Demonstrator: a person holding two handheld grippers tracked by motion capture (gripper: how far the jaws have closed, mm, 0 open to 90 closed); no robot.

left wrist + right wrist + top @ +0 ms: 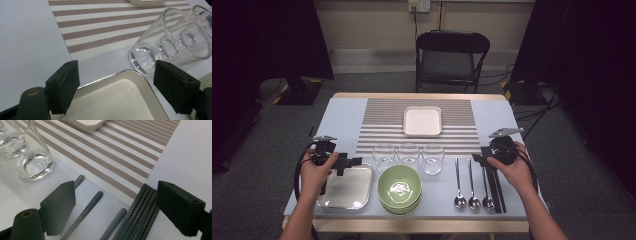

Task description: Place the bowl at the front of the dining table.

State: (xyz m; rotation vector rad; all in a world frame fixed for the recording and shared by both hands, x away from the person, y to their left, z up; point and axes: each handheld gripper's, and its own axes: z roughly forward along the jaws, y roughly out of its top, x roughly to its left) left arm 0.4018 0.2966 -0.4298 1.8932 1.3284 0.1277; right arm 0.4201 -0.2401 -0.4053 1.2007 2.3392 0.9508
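My left gripper (349, 163) is held open above the far corner of a silver tray (362, 200) at the front left. In the left gripper view its jaws (116, 87) straddle the tray's rim (105, 78), with nothing gripped. My right gripper (480, 158) hovers open over the far ends of the black chopsticks (495, 187). In the right gripper view the gripper (115, 207) frames the chopsticks (140, 212) and the grey spoon handles (86, 211), touching neither.
Three clear glasses (408, 156) stand in a row mid-table, before a striped placemat (377, 125) bearing a white square dish (422, 121). Stacked green bowls (399, 187) sit at the front. Three spoons (472, 185) lie left of the chopsticks. A folding chair (451, 55) stands beyond the table.
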